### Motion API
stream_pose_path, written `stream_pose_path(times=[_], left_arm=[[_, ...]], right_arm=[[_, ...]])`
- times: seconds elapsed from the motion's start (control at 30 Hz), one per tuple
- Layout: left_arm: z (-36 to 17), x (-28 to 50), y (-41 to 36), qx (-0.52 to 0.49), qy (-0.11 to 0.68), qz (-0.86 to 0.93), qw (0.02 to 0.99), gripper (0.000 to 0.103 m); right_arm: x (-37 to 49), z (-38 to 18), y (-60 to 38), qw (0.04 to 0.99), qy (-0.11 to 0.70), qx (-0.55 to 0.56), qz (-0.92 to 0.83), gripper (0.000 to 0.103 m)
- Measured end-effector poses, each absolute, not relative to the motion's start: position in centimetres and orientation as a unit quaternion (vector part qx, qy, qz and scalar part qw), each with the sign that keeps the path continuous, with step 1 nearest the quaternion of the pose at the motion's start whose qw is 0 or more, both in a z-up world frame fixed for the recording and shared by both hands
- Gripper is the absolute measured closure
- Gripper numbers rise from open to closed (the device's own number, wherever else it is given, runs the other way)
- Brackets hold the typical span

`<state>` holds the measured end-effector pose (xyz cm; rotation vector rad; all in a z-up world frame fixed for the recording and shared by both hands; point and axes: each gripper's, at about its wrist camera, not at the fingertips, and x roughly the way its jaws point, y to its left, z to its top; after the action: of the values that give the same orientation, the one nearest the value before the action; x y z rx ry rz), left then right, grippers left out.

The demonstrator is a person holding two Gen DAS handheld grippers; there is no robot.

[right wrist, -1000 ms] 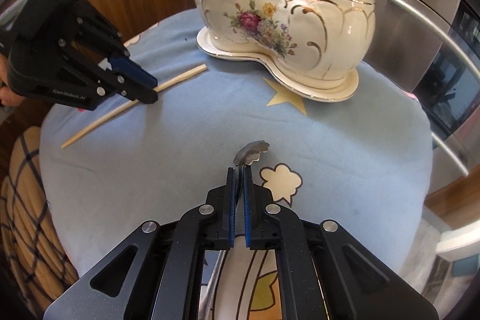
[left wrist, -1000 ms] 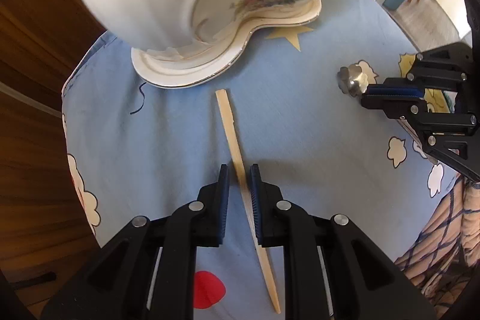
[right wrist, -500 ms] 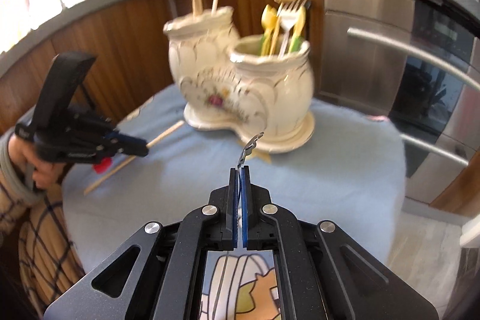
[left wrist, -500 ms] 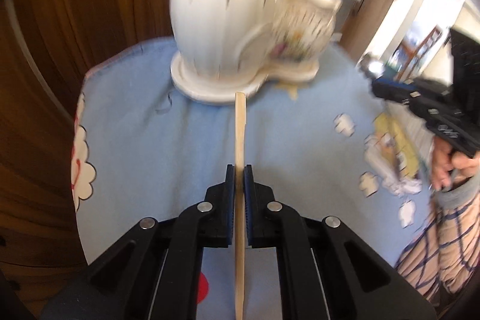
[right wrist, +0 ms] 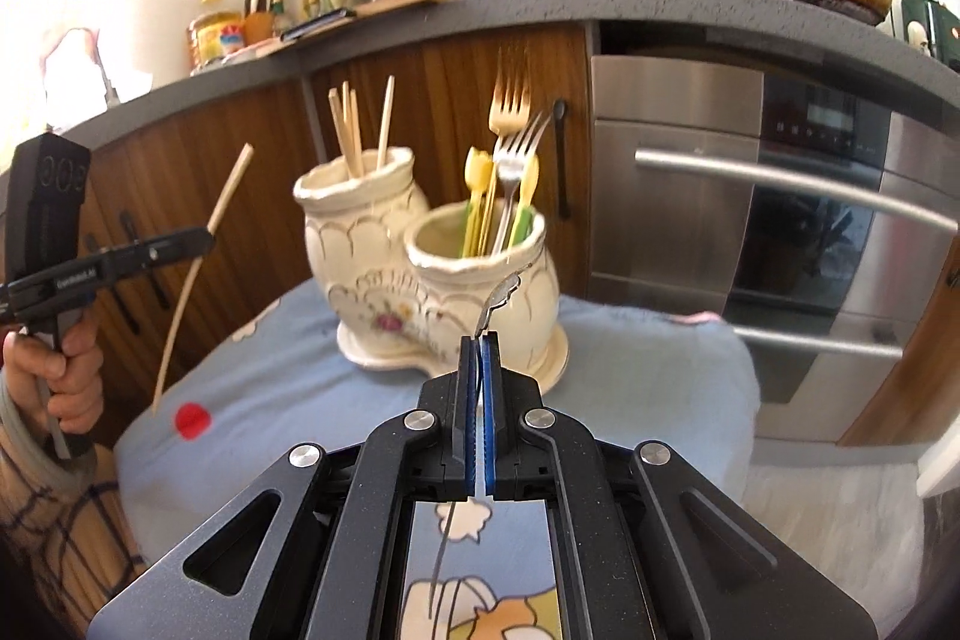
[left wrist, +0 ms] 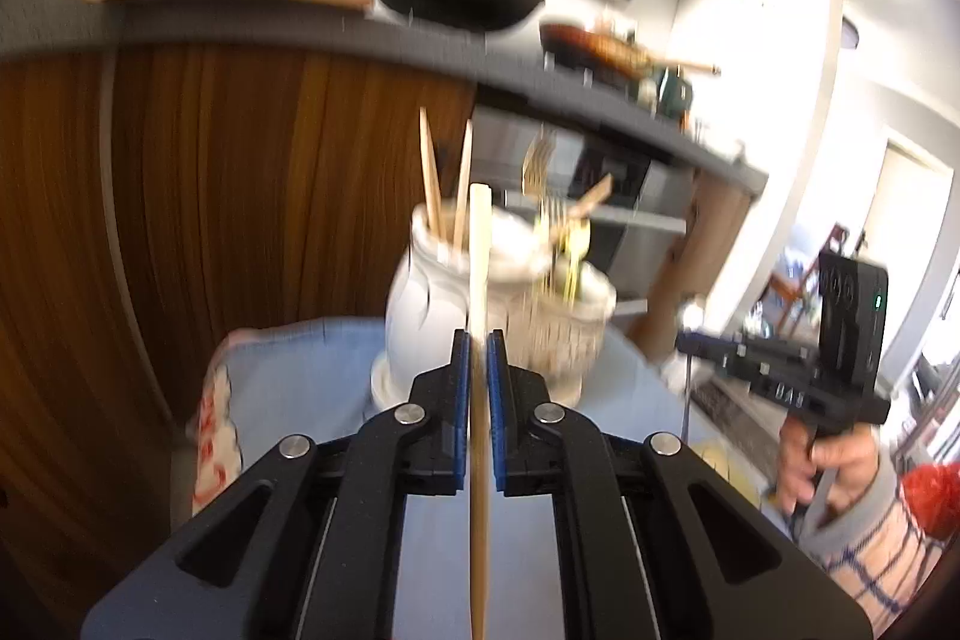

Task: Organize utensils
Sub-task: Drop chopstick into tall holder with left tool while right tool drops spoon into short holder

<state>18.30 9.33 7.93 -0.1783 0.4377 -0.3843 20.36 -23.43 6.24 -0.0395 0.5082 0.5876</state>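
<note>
clenched the left claw (left wrist: 478, 340) on one wooden chopstick (left wrist: 480, 244), pinched partway along with a long end pointing forward and the other trailing back under the claw. carried it clear of the blue-clothed tabletop (right wrist: 270, 358), angled up toward the twin ceramic holder (right wrist: 360, 244); probably held that way to drop it end-first into the taller pot, among the other sticks.

clenched the right claw (right wrist: 478, 340) on one slim metal utensil (right wrist: 501, 289), scalloped end forward and thin stem running back between the pads. kept it off the cloth too, just in front of the shorter pot (right wrist: 528, 280), probably because the metal cutlery belonged there. looked like a small spoon, though could not tell for sure.

sorted by kind, judging by the holder: wood on one side, forks and plastic-handled pieces on the other.

counted:
- two claws, both gripping, one item each
- one holder, two joined pots on a shared base
- about four chopsticks standing in the taller pot, seen from the right wrist; only two made out in the blurred left view
- two forks, tines up, in the shorter pot, one gold and one silver
- several yellow and green handled pieces beside them, number unclear
- nothing loose seen on the visible cloth

judged the task near its end, with two insertions to go
</note>
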Motion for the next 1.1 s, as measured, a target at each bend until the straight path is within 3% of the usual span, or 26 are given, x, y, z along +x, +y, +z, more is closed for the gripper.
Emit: stream_pose_path(times=[0.5, 1.1], left_arm=[[14.9, 22.4, 7.6, -0.11, 0.073, -0.175, 0.976, 0.097], [14.5, 27.6, 5.5, -0.115, -0.012, -0.127, 0.985, 0.097]], right_arm=[[22.7, 15.0, -21.0, 0.947, 0.145, -0.024, 0.287, 0.1], [25.9, 16.8, -20.5, 0.965, 0.071, 0.017, 0.251, 0.1]])
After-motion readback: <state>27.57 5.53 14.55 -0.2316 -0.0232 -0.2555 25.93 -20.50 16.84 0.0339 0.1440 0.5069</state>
